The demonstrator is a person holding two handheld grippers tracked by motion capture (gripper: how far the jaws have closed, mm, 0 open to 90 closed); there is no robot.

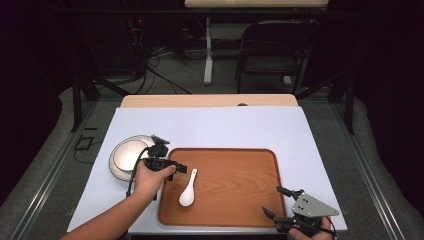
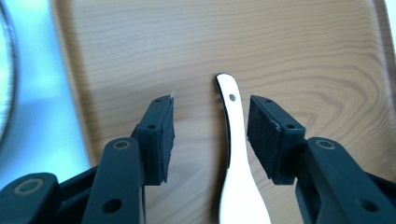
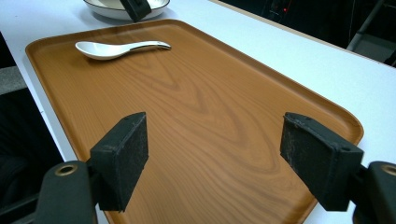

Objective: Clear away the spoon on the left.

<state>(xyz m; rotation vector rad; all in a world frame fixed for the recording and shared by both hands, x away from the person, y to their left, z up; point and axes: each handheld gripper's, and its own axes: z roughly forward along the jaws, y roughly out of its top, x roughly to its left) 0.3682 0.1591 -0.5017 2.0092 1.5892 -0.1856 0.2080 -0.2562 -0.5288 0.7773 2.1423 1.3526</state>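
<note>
A white ceramic spoon (image 1: 188, 189) lies on the left part of a wooden tray (image 1: 235, 220), with its handle pointing away from me. My left gripper (image 1: 182, 169) hovers just over the handle end, held by a hand that comes in from the lower left. In the left gripper view the spoon (image 2: 236, 154) lies between the wide-apart jaws of the left gripper (image 2: 211, 105), close to the right pad and not pressed. My right gripper (image 1: 276, 201) stands open over the tray's near right corner. In the right gripper view its jaws (image 3: 215, 123) hold nothing, and the spoon (image 3: 112, 48) lies at the far end.
A white bowl (image 1: 125, 156) with a dark rim sits left of the tray on the pale blue-white table cover (image 1: 225, 125). The tray's raised rim (image 3: 345, 116) surrounds bare wood. A black folding chair (image 1: 275, 45) stands beyond the table.
</note>
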